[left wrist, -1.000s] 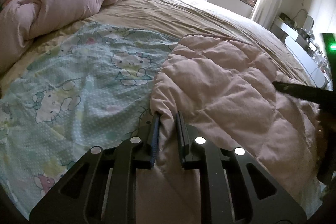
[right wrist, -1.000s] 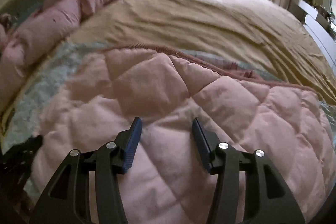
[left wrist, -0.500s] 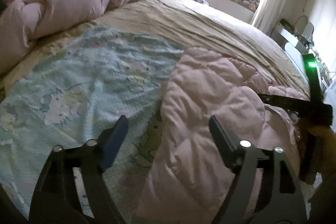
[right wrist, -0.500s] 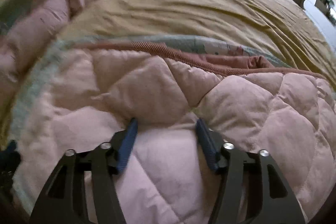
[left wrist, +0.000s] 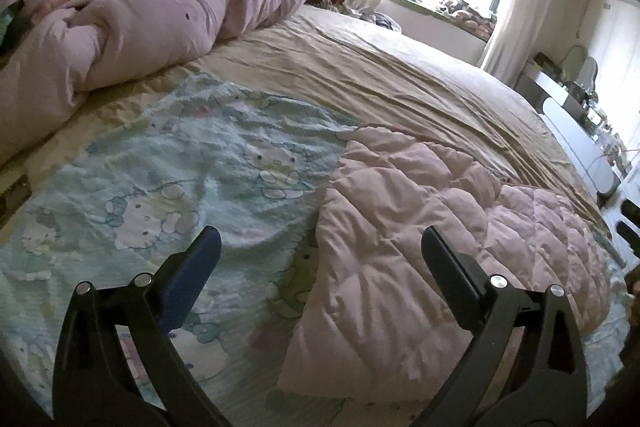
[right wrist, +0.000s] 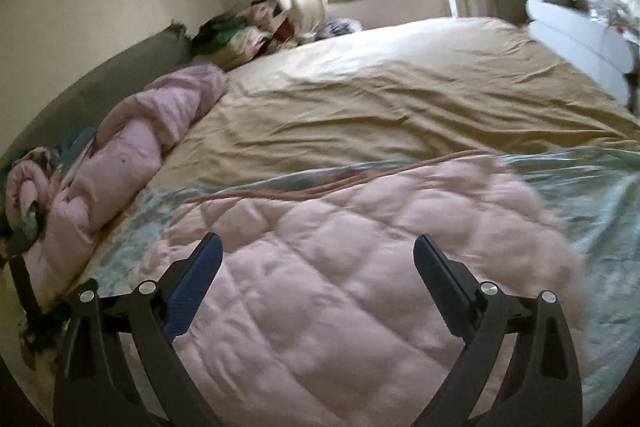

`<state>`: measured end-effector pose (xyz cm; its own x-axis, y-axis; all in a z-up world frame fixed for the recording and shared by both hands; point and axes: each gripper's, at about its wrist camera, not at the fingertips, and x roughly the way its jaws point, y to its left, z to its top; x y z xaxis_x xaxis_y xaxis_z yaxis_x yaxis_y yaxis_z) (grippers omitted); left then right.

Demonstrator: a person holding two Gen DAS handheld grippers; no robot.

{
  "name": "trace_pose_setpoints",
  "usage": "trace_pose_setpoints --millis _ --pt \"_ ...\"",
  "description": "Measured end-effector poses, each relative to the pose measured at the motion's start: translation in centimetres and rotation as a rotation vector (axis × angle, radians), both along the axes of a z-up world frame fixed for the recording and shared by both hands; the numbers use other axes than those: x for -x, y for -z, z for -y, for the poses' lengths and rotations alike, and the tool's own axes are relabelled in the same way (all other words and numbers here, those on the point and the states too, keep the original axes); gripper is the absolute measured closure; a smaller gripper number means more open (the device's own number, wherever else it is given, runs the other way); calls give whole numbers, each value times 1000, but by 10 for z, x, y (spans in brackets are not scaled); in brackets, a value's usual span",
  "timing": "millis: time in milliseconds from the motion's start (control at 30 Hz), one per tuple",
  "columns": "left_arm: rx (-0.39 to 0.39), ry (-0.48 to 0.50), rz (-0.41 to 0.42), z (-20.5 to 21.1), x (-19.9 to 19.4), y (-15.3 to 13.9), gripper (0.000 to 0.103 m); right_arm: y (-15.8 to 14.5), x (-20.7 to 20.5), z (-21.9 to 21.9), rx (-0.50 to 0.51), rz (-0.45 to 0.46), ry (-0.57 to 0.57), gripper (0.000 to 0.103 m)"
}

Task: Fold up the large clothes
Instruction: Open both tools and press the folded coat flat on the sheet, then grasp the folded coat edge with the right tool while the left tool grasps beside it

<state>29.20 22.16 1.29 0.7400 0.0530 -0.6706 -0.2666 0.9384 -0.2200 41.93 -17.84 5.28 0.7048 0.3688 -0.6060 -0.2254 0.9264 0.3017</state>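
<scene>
A pink quilted garment (left wrist: 420,227) lies folded on a pale blue cartoon-print sheet (left wrist: 180,179) spread over the bed. My left gripper (left wrist: 320,251) hovers above the garment's left edge, its jaws opening wide, nothing between them. In the right wrist view the same pink quilted garment (right wrist: 340,267) fills the foreground. My right gripper (right wrist: 316,259) hangs above it, jaws opening wide, no cloth pinched between the pads. The picture is blurred at the garment's right side.
A tan bedspread (left wrist: 380,75) covers the far half of the bed. A rolled pink duvet (left wrist: 152,15) lies along the headboard side. Piled clothes (right wrist: 240,31) sit in the corner by the window. A white desk (left wrist: 568,123) stands right of the bed.
My left gripper let go of the garment's edge, opened wide and rose. My right gripper opened too, lifted off the quilted cloth and swung so more of the room shows.
</scene>
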Motion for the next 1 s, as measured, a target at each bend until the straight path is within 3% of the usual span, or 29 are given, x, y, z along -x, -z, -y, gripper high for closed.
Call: trace_pose_setpoints --millis 333,733,1000 --pt "-58 -10 14 0 18 -9 9 5 48 84 -3 35 134 7" --pt "-64 37 -17 13 23 1 9 17 75 121 -4 3 198 7" --pt "-41 51 -79 15 22 24 9 38 87 136 3 -63 227 7"
